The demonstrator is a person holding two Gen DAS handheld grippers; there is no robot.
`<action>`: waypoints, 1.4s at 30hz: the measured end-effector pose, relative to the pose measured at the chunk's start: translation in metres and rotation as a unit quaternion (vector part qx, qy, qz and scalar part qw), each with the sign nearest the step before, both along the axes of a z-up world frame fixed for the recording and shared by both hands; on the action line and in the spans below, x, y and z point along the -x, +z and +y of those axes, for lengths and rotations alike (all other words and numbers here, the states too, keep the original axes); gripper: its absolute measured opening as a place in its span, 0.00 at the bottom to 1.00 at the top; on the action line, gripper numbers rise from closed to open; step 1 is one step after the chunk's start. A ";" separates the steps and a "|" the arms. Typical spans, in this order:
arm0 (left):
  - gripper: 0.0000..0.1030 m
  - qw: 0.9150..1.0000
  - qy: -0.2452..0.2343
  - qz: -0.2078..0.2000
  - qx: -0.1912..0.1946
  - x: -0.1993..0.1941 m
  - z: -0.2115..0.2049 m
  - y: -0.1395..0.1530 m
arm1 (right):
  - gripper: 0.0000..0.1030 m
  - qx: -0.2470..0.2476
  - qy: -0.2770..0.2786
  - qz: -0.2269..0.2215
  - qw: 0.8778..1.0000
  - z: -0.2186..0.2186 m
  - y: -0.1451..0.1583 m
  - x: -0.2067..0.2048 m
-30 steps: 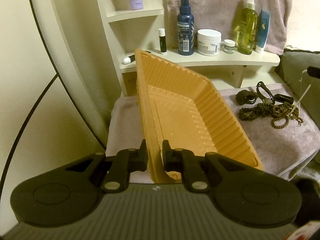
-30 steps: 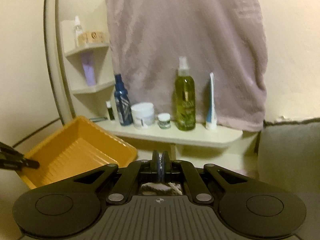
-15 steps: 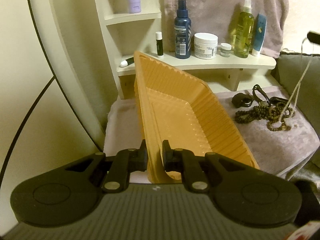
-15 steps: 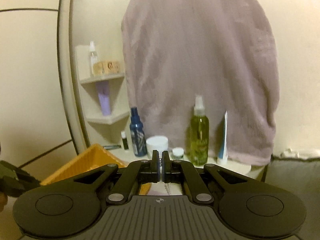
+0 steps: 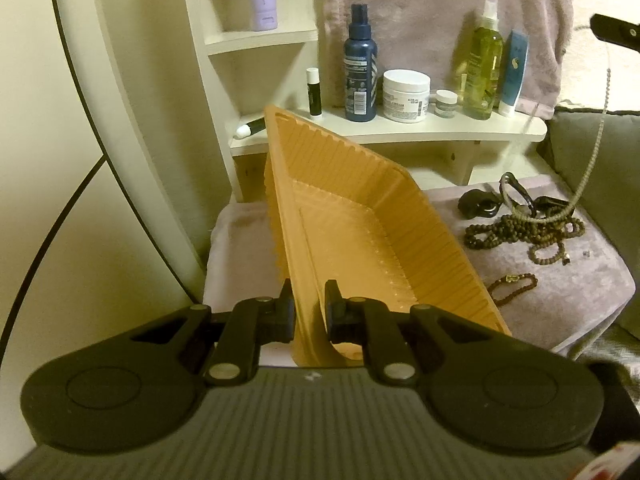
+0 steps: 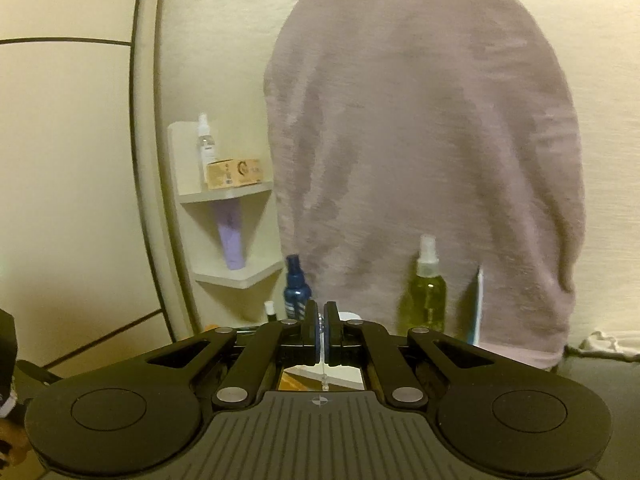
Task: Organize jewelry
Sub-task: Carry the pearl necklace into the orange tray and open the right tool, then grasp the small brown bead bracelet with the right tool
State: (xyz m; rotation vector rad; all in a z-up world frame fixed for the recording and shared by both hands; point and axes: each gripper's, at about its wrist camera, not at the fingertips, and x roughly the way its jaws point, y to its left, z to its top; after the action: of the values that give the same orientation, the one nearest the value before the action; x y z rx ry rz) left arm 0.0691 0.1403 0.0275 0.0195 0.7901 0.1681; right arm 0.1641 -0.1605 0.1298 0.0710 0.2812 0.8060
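An orange tray (image 5: 372, 240) is gripped by its near rim between the fingers of the left hand-held gripper (image 5: 310, 312), which is closed onto the thin wall, and it is held tilted with its open side turned toward the jewelry, presumably so that pieces can be dropped in. The tray is raised over the left part of a mauve cloth-covered surface (image 5: 560, 284) below a shelf (image 5: 400, 136) of bottles and jars. The right hand-held gripper (image 6: 321, 332) is closed almost fully on a pale beaded chain (image 5: 596, 136); in its own view only a short length of the strand is seen between the pads. From the left view the chain is seen hanging from the raised gripper down to the pile near the far right corner of the cloth, so it is judged not yet lifted clear. A dark beaded necklace (image 5: 520, 232), a black fob-like item (image 5: 478, 204) and a small bracelet (image 5: 514, 286) are left lying on the cloth, just beside the tray's right wall. Snagging with the dark beads appears possible.
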 end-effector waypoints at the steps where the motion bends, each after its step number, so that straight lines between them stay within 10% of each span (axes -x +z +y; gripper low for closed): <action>1: 0.12 1.000 0.000 0.000 0.000 0.000 0.000 0.000 | 0.02 0.000 0.004 0.000 1.000 0.003 0.001 0.000; 14: 0.12 1.000 -0.007 0.003 0.005 -0.001 0.008 -0.002 | 0.02 -0.008 0.085 0.026 0.996 0.057 -0.005 0.001; 28: 0.12 1.000 -0.017 0.012 -0.002 -0.003 0.022 -0.008 | 0.02 0.061 0.124 0.144 0.980 0.099 -0.098 -0.016; 30: 0.12 1.000 -0.018 0.013 -0.003 -0.003 0.022 -0.009 | 0.08 0.058 0.115 0.148 0.981 0.091 -0.103 -0.019; 32: 0.12 1.000 -0.017 0.013 0.000 -0.003 0.023 -0.009 | 0.55 0.047 0.103 0.150 0.982 0.080 -0.104 -0.023; 33: 0.12 1.000 -0.016 0.013 0.001 -0.003 0.024 -0.009 | 0.63 0.042 0.092 0.145 0.984 0.071 -0.105 -0.024; 42: 0.12 1.000 -0.014 0.012 0.002 -0.003 0.023 -0.009 | 0.65 0.094 0.007 0.187 0.978 0.011 -0.157 -0.025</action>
State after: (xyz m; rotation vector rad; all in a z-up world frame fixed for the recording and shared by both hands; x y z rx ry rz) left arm 0.0726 0.1634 0.0190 0.0289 0.8137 0.1410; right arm 0.1890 -0.1492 -0.0275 0.0419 0.7134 0.7737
